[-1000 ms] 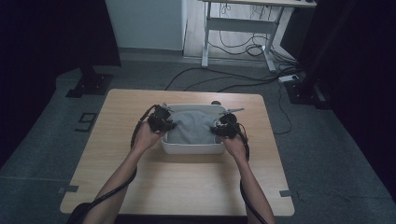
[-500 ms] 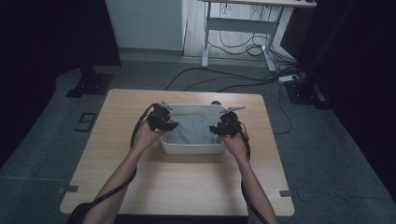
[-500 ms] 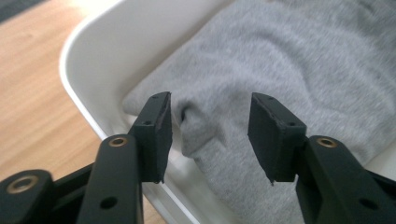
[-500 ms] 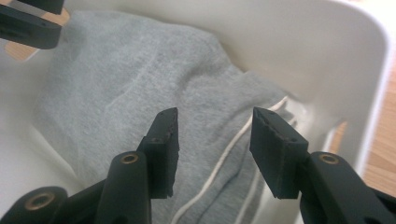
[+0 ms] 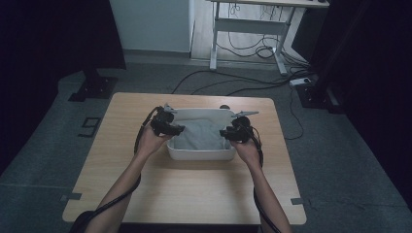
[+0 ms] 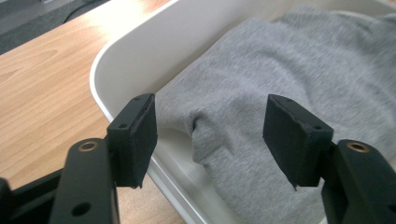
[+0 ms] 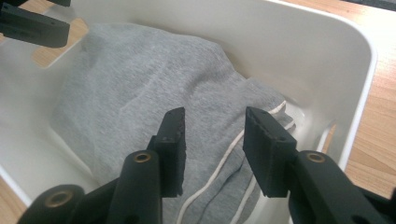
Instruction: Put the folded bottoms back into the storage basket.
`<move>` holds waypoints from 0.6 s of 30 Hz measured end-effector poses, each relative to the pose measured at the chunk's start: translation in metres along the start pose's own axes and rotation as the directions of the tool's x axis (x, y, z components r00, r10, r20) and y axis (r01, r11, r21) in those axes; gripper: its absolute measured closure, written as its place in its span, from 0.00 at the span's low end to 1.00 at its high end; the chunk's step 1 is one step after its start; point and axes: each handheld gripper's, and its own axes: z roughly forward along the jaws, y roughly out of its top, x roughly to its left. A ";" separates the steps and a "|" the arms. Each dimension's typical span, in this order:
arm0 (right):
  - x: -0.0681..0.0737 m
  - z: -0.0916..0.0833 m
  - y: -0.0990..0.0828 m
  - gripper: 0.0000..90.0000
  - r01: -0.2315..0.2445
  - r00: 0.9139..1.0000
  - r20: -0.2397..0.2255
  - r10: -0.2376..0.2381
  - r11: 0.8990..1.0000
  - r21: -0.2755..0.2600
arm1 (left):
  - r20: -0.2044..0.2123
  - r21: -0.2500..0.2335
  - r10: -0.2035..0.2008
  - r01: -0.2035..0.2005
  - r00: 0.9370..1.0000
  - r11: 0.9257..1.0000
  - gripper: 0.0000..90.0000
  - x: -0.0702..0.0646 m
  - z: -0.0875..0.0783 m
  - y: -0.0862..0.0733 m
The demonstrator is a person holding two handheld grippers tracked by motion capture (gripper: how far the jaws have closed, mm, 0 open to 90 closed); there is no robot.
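A white plastic bin (image 5: 199,154) stands at the middle of the wooden table (image 5: 194,194) and holds a folded grey garment (image 5: 201,136). My left gripper (image 5: 179,129) hangs over the bin's left side. In the left gripper view its jaws (image 6: 210,116) have just been opening and stand apart above the grey garment (image 6: 280,60), gripping nothing. At the bin's right side is my right gripper (image 5: 224,133). Its jaws (image 7: 212,119) have just been closing a little but remain open over the garment (image 7: 140,79) and its white drawstring (image 7: 219,163).
The bin's wall (image 7: 303,51) curves close around the right gripper. A small dark object (image 5: 224,107) lies behind the bin. Bare tabletop runs in front of the bin and to both sides. Cables (image 5: 252,51) and a desk frame (image 5: 214,39) are on the floor beyond.
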 end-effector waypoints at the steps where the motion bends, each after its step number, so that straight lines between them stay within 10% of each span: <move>1: 0.000 -0.001 0.000 0.60 0.007 1.000 -0.002 -0.007 1.000 -0.004 | 0.000 -0.006 0.002 -0.002 1.000 1.000 0.35 0.000 -0.002 0.000; 18: 0.014 -0.005 0.005 0.30 0.036 0.999 0.005 -0.036 0.999 -0.022 | 0.016 -0.090 -0.029 0.030 0.999 0.995 0.17 0.009 -0.031 -0.009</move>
